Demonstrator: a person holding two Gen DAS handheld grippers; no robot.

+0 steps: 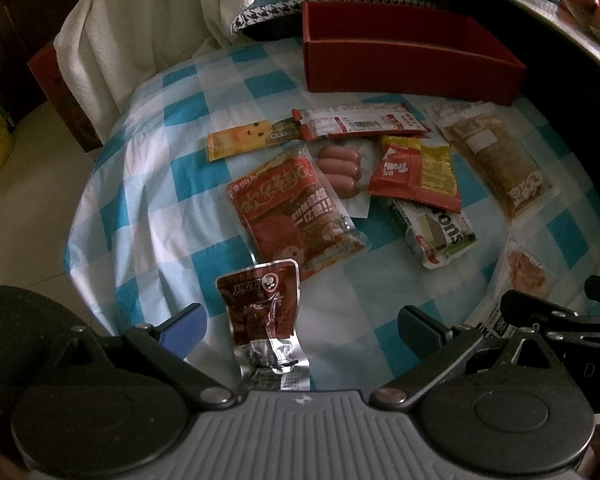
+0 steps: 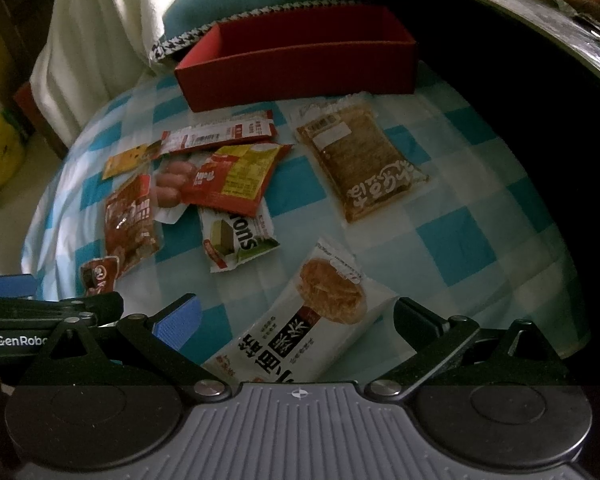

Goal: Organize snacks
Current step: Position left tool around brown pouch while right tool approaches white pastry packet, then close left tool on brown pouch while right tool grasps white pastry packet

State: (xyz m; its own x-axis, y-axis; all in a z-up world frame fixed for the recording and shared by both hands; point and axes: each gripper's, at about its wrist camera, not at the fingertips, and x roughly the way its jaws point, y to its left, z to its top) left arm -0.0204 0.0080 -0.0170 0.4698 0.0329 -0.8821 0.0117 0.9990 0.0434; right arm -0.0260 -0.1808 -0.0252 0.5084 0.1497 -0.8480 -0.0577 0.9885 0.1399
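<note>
1. A red box (image 2: 300, 68) is sitting open and empty at the far edge of the checked cloth.
2. A dark brown pouch (image 1: 260, 308) is lying flat nearest the camera, just beside a large red packet (image 1: 296, 208).
3. Sausages (image 1: 340, 168) are lying partly under a red-and-yellow packet (image 1: 416, 172).
4. A white pastry packet (image 2: 300, 320) is lying apart from a clear brown one (image 2: 360, 160).
</note>
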